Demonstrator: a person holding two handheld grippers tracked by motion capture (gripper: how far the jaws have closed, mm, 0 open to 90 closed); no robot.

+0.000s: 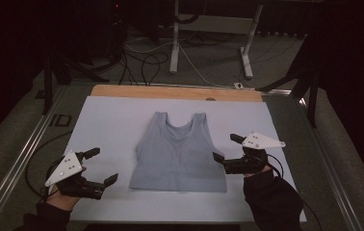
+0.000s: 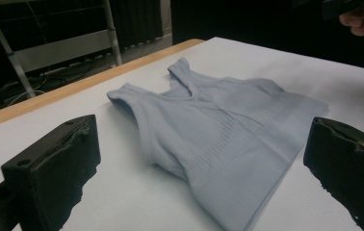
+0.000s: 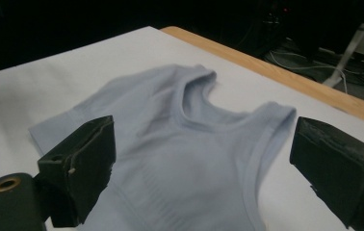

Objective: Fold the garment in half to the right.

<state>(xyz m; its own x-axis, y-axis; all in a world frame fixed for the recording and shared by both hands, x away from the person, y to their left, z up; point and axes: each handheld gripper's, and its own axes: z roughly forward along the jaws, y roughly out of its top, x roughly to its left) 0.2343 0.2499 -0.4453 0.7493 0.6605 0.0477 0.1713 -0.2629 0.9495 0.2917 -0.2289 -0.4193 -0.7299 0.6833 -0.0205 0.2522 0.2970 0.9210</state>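
A light blue sleeveless top (image 1: 177, 154) lies flat on the white sheet (image 1: 112, 120), straps toward the far edge and hem toward me. My left gripper (image 1: 100, 166) stands open on the sheet, a short way left of the hem corner. My right gripper (image 1: 224, 147) is open beside the top's right side edge, one jaw close to the fabric. In the left gripper view the top (image 2: 218, 125) spreads between the two black jaws. The right gripper view looks across the top (image 3: 180, 139) toward its neckline. Nothing is held.
The white sheet covers a wooden table whose far edge (image 1: 175, 92) shows bare. Metal rails (image 1: 26, 149) run along both table sides. Beyond the table stand a white desk frame (image 1: 209, 43) and loose cables on a dark floor.
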